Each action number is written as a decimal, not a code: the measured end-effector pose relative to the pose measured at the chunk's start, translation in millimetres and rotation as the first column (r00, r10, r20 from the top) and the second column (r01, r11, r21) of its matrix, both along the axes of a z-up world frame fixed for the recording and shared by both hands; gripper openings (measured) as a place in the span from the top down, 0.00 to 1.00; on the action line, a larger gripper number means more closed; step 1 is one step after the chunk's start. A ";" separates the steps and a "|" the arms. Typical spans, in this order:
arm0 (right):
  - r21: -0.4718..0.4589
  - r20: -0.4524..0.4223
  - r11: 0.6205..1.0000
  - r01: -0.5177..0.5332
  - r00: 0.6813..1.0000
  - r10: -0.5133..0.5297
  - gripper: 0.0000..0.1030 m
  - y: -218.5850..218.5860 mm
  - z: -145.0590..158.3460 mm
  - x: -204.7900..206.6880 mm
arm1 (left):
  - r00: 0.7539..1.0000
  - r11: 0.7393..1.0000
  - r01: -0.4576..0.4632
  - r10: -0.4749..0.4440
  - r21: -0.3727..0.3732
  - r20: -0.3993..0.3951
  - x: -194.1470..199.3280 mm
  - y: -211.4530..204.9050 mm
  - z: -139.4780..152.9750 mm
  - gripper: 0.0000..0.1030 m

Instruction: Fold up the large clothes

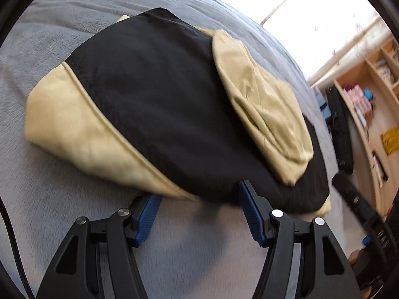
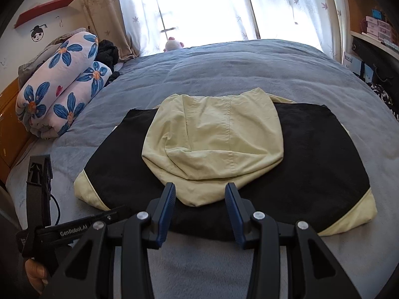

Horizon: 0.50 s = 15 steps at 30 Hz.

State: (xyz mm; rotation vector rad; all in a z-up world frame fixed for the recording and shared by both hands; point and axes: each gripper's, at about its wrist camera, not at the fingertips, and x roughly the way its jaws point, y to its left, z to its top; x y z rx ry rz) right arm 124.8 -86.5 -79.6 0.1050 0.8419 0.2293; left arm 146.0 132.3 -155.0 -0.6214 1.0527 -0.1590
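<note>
Blue ribbed pads (image 1: 147,218) on black linkage arms are seen closest in the left wrist view: the left hand-held gripper (image 1: 199,196) is held released, its jaws standing wide apart with only grey bedding between them. One fingertip sits just at the near hem of the folded black and pale-yellow hooded jacket (image 1: 154,99); the other is just short of that hem, and no fabric is pinched.

From the right wrist view, the right hand-held gripper (image 2: 199,191) is likewise seen released, its jaws narrower but parted, with nothing clamped. Its tips are poised over the near edge of the jacket (image 2: 311,154), just in front of the tip of the pale-yellow hood (image 2: 212,139), which is laid flat over the black back panel.

The jacket is spread in a compact folded rectangle at the middle of the bed, on the grey plush blanket (image 2: 237,67), with yellow corners showing at both near ends.

At the lower left of the right wrist view, the body of the left hand-held gripper (image 2: 40,174) is visible, gripped by a person's hand (image 2: 35,274). A rolled white quilt with blue flowers (image 2: 62,82) is placed at the bed's far left side, well apart from the jacket. White curtains with a leaf print (image 2: 286,2) are hung over the bright window beyond, and wooden shelves (image 1: 369,79) are seen beside the bed.
</note>
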 end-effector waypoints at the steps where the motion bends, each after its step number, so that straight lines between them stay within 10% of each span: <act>1: 0.003 -0.005 1.000 0.000 1.000 0.000 0.60 0.8 -2.2 2.6 | 1.000 1.000 -0.006 0.006 -0.006 0.003 3.8 1.0 -1.7 0.40; 11: 0.023 -0.044 1.000 -0.002 0.999 0.003 0.60 7.9 -22.0 26.4 | 0.992 0.995 -0.094 0.092 0.016 0.085 62.0 13.4 -3.2 0.41; 15: 0.031 -0.059 1.000 -0.003 0.998 0.005 0.60 9.4 -26.8 38.3 | 0.980 0.983 -0.161 0.148 0.088 0.134 70.9 13.1 3.3 0.72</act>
